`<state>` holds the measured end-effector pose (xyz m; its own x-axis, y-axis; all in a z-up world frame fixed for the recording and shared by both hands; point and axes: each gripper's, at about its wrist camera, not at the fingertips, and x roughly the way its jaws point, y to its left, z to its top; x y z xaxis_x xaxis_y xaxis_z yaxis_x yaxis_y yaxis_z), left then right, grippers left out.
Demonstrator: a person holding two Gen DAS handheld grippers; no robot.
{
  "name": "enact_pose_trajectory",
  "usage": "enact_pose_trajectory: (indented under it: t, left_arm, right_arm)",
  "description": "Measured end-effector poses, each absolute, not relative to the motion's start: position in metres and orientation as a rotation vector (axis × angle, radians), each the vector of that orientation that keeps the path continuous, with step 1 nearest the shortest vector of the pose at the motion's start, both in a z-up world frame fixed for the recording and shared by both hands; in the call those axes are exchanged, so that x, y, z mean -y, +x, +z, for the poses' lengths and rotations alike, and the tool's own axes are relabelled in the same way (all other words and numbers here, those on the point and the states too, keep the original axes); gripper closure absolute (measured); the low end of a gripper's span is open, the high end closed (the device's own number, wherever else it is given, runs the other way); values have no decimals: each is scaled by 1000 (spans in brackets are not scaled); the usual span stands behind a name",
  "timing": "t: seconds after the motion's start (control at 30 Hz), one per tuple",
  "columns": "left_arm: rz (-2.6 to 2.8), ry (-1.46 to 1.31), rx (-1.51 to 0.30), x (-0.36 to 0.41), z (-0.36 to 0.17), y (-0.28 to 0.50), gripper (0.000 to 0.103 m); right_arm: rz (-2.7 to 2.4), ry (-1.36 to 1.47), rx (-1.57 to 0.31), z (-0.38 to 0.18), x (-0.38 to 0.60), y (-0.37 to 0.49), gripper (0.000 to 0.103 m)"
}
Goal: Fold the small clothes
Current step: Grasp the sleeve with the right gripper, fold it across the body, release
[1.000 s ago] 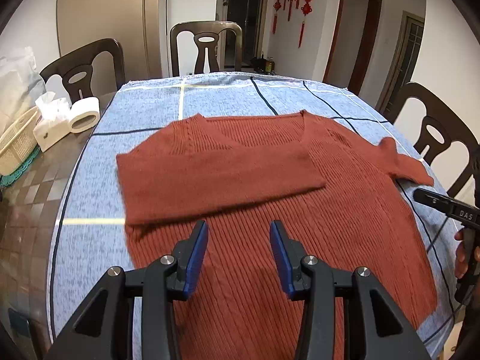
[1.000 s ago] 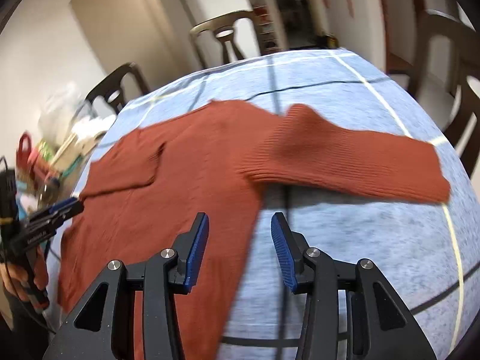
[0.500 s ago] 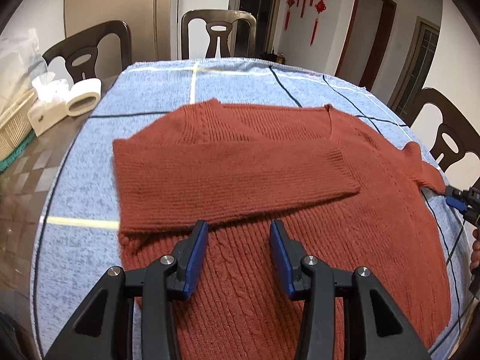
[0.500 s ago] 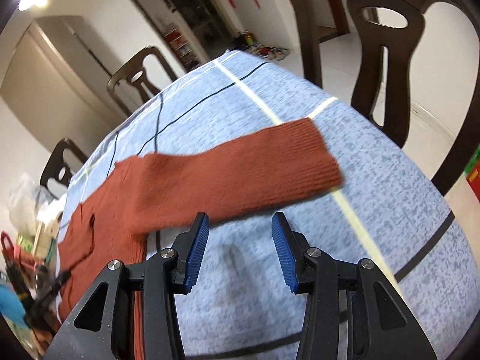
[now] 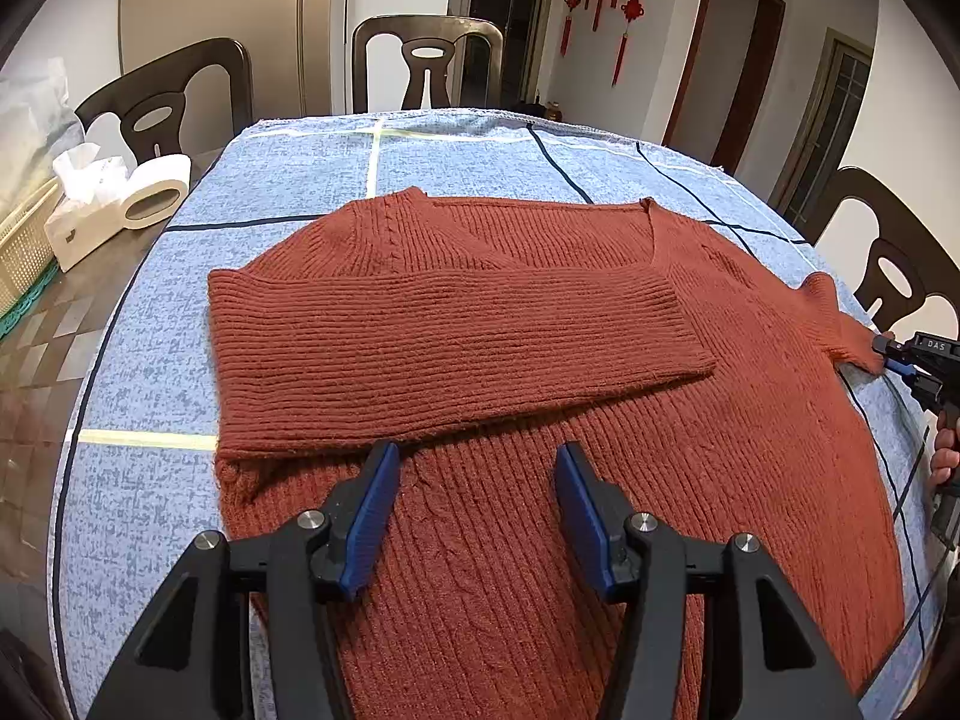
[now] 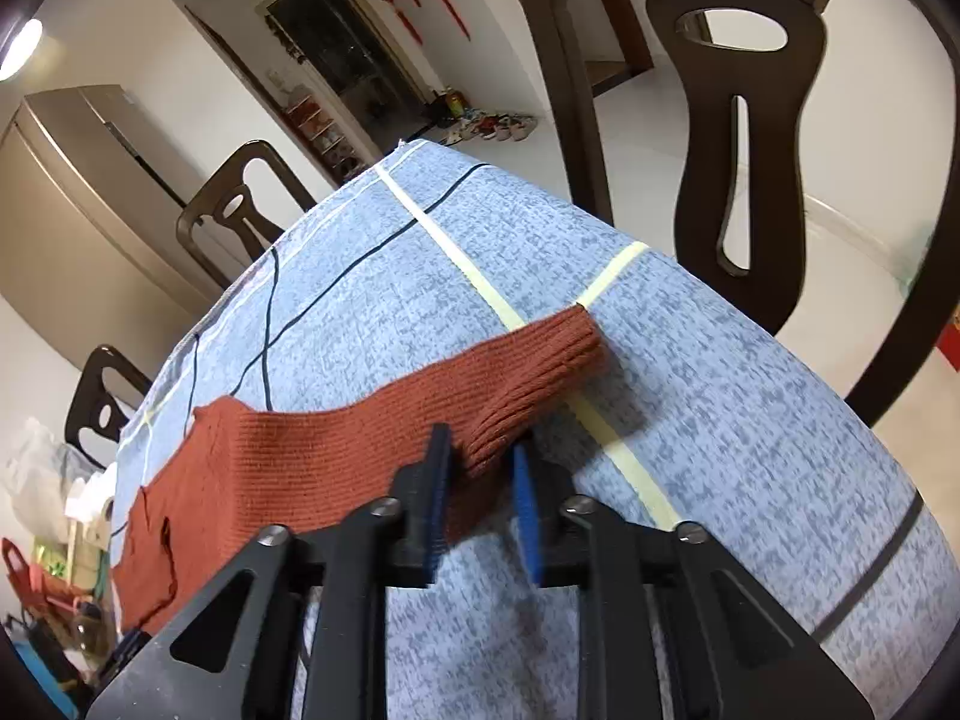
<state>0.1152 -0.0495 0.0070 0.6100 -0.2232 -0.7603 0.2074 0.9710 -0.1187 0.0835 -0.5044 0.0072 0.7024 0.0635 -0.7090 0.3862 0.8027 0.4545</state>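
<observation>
Rust-red ribbed knit sweater (image 5: 540,396), lying flat and face-up on a blue-grey checked tablecloth (image 5: 300,180) over a dining table. Left sleeve (image 5: 444,348) already laid crosswise over the chest, cuff pointing toward the wearer's right. Right sleeve (image 6: 372,450) unfolded, stretched straight out from the shoulder, its long axis running across the cloth toward the table's right edge, cuff (image 6: 552,354) at the far end near a pale yellow stripe (image 6: 606,426). Right gripper (image 6: 477,498): the fingers straddle the sleeve's lower edge close behind the cuff, knit bunched between them; the gap looks narrow but whether they are pinching the fabric cannot be told for sure. Left gripper (image 5: 477,510): fingers apart, holding nothing, poised above the sweater's lower body just below the folded sleeve. Relation governing the next move: the free sleeve lies directly at the right gripper and well apart from the left one, so the right hand is judged the one to carry it; the fold would run back along the sleeve's own axis, toward the chest, to lie over the sleeve already in place. Periphery: toilet roll (image 5: 153,198), tissue pack (image 5: 84,204), dark wooden chairs (image 5: 426,60).
</observation>
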Motion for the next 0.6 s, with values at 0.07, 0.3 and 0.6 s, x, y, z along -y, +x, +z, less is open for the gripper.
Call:
enact_pose_trajectory:
  t: [0.07,0.3,0.6]
  left_arm:
    - [-251,-25,-880,49,7,115,46]
    - [-245,-14,-879,50,7,115,46]
    - [-245,-14,-879,50,7,115,46]
  right_arm:
    - [-178,607,-769,15,501,85,93]
    - [-15,536,-682,59,458,94,93]
    - [316,402,-699,84,345,131,94]
